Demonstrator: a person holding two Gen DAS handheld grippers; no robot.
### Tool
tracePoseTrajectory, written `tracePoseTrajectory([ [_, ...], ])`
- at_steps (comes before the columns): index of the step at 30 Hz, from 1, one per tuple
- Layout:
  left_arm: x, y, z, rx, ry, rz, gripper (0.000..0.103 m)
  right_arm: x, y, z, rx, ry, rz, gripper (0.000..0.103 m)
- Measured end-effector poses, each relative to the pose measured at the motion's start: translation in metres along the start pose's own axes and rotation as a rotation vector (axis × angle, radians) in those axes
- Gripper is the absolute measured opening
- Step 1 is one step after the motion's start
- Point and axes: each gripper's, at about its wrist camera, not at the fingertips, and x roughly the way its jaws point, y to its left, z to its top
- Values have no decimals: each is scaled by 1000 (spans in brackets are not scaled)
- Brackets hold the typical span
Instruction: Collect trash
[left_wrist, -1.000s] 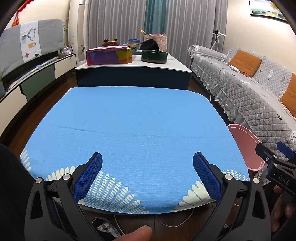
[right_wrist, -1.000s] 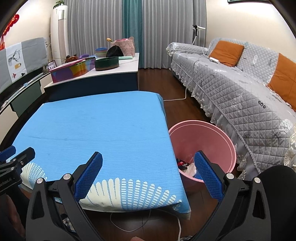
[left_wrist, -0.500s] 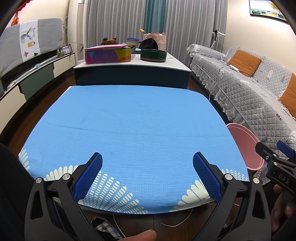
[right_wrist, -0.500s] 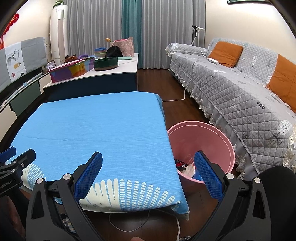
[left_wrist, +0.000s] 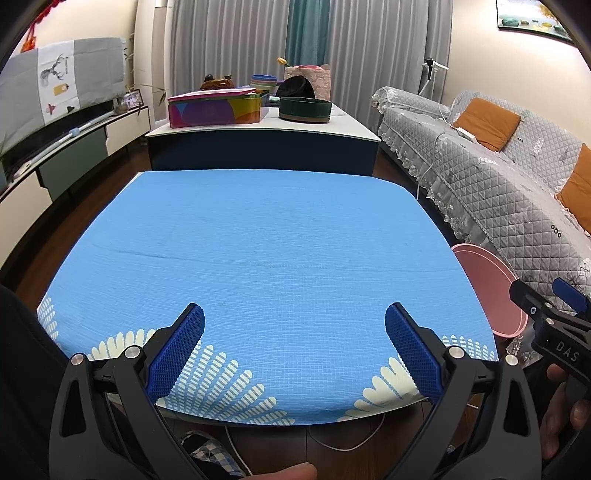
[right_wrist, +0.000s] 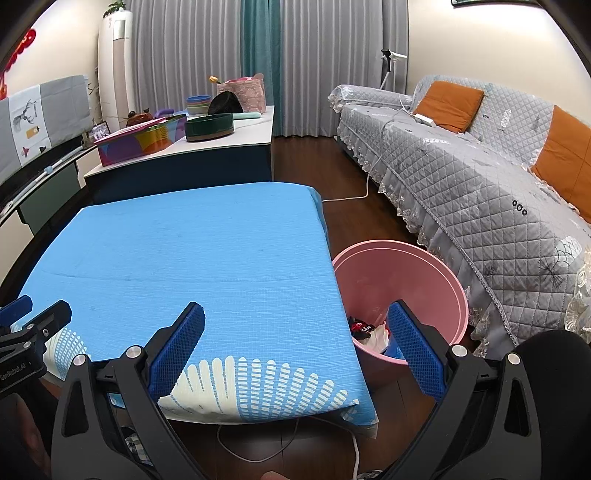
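A: Where did the left gripper (left_wrist: 294, 334) sit?
B: Over the near edge of the blue cloth (left_wrist: 266, 258), jaws spread wide and holding nothing; the right gripper (right_wrist: 295, 334) was likewise wide apart and held nothing, straddling the cloth's right edge and the bin (right_wrist: 439, 273).
A: And the trash (right_wrist: 369, 332)?
B: It lay in the bottom of the pink bin, on the floor just beside the table and near the sofa (right_wrist: 498, 192); crumpled white, red and black scraps, too small to tell more.
A: Behind the cloth?
B: A counter (left_wrist: 258, 129) with a colourful box (left_wrist: 216, 109) and a dark round tin (left_wrist: 304, 109).
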Motion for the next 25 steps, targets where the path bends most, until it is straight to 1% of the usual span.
tracePoseTrajectory([
  [8, 3, -2, -1, 6, 7, -3, 95, 1, 0, -1, -8, -1, -2, 98],
  [13, 0, -4, -1, 17, -14, 1, 95, 2, -2, -1, 1, 3, -4, 98],
  [25, 4, -3, 0, 20, 4, 13, 95, 2, 0, 2, 2, 2, 0, 98],
])
